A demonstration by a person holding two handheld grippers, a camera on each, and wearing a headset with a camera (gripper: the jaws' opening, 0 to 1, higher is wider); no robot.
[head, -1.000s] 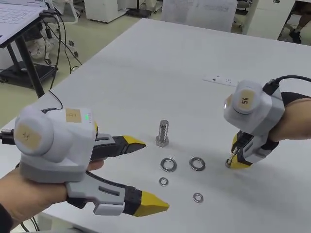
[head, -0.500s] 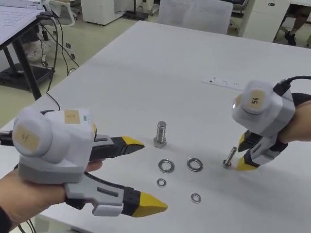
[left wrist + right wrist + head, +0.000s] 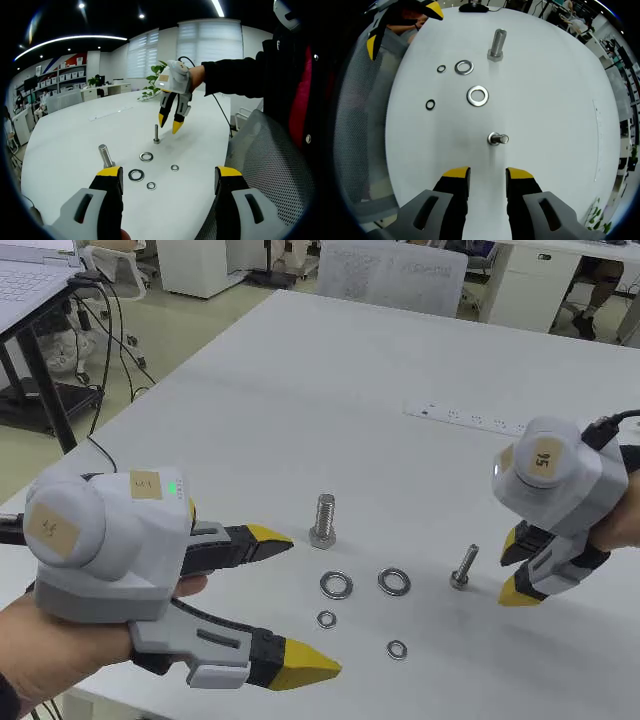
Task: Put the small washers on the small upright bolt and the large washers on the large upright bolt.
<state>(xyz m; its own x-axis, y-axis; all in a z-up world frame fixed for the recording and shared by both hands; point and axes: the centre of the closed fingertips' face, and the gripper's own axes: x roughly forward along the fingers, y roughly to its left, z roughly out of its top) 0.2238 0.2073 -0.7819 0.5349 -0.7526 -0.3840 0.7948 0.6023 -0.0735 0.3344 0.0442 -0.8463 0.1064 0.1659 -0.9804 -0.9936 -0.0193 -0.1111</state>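
Now the right hand-held gripper [image 3: 512, 568], spread and empty, has released the small bolt [image 3: 463, 567], upright just ahead, ready for small washers [image 3: 326, 619].

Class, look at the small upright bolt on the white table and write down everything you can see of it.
The small bolt looks like silvery metal, with a threaded shaft and a wider head. It stands upright on its head on the white table, to the right of the washers in the head view. No washer is on it. The right gripper is close beside it, with its fingers apart and not touching it.
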